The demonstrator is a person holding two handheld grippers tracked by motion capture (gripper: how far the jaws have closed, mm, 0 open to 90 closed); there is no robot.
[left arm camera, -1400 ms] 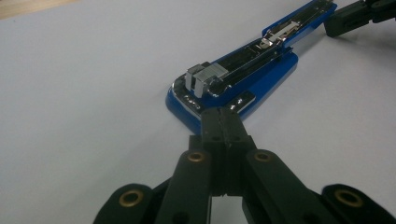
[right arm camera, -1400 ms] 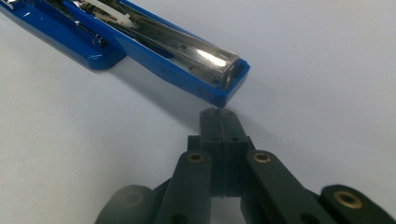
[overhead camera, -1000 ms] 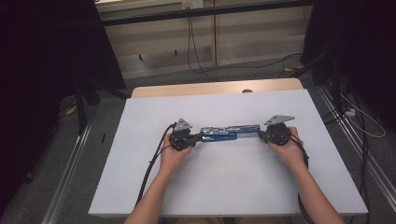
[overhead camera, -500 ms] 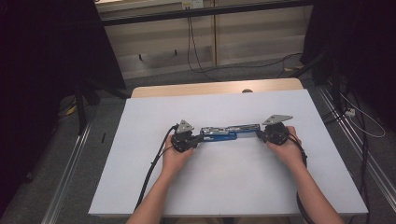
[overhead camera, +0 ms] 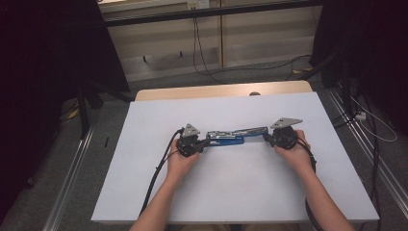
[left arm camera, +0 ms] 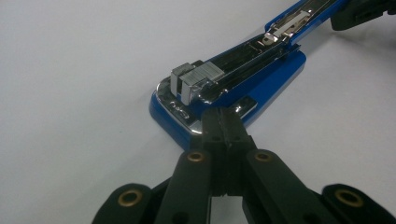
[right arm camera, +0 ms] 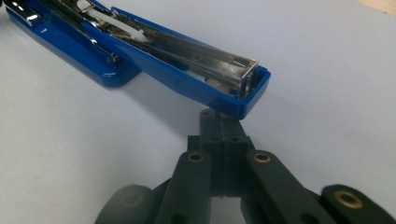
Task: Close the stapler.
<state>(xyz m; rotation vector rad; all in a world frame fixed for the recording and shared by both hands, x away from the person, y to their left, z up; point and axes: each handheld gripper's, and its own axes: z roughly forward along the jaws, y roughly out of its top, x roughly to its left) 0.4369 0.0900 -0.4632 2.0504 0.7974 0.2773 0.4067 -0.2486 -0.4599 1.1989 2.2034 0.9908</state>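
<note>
Stapler (left arm camera: 233, 88) far end cut off by top edge in left gripper view; its base end cut off at top-left corner in right gripper view. Right gripper (right arm camera: 224, 122) jaw tips hidden under stapler's lid end. Left gripper (left arm camera: 223, 119) jaw contact with base edge unclear. Forearms cut off by bottom edge in high view. Staple details too small there.

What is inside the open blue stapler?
The stapler lies opened flat. A block of staples sits at the front of its metal channel. Whether more staples lie farther back is hidden.
</note>
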